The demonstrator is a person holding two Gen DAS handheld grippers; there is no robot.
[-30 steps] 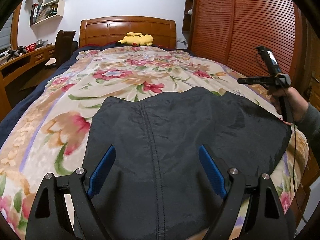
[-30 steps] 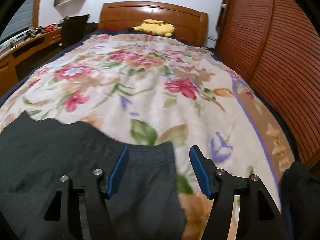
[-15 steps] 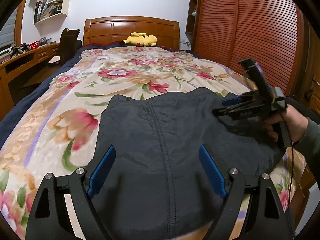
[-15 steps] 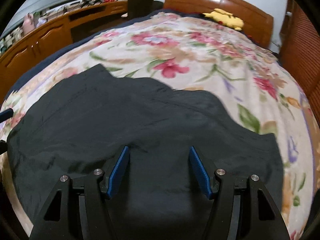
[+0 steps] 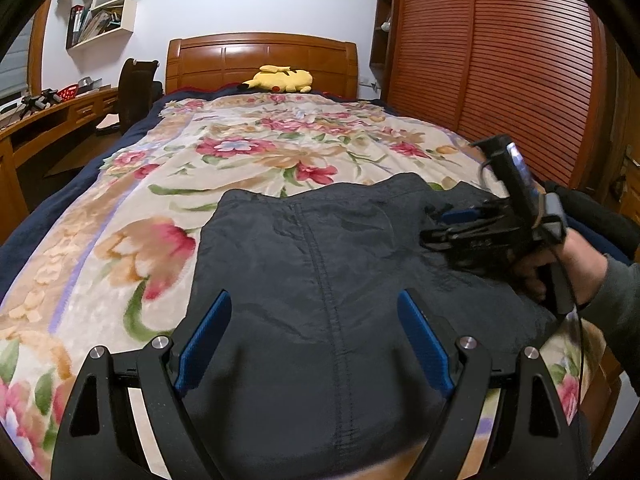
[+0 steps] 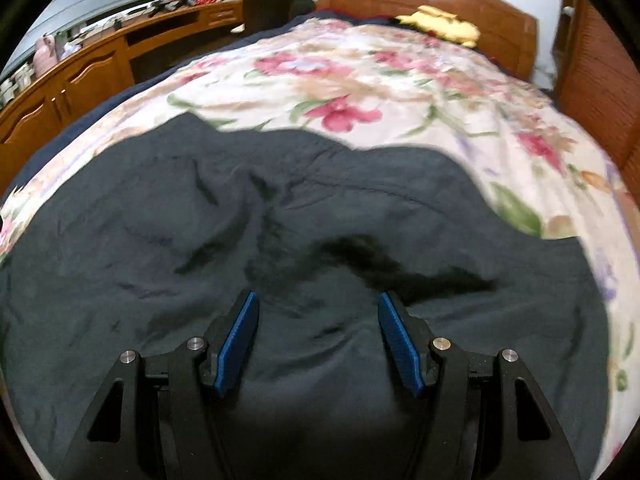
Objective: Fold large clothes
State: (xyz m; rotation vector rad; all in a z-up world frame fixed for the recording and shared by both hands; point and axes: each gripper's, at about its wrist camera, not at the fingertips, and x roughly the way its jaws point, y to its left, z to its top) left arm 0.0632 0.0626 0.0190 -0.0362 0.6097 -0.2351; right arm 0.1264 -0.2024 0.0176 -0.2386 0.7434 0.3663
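Garment (image 5: 320,264) — a dark, wide piece of clothing with a stitched seam down its middle — lies spread on the floral blanket (image 5: 224,168) at the near end of the bed. Its far edge is wavy, and its surface is creased, most of all on the side seen in the right wrist view (image 6: 304,232).

Left gripper (image 5: 316,316): its jaws stand wide apart above the garment, one blue pad on each side of the seam. Nothing is between the pads, and no cloth is gripped.

Right gripper (image 6: 318,316): its jaws stand partly apart and point down at the creased cloth. No fold is pinched between the pads; whether the tips touch the fabric cannot be told. In the left wrist view the same gripper (image 5: 452,222) appears at the right side of the garment, low over the cloth, held by a hand (image 5: 560,264) in a grey sleeve (image 5: 616,304).

Surroundings: a wooden headboard (image 5: 262,60) stands at the far end of the bed, with a yellow plush toy (image 5: 282,79) just before it. A slatted wooden wardrobe (image 5: 500,60) runs along the right side. A wooden desk (image 6: 72,80) and a dark chair (image 5: 136,92) stand on the left, and wall shelves (image 5: 100,12) hang above.
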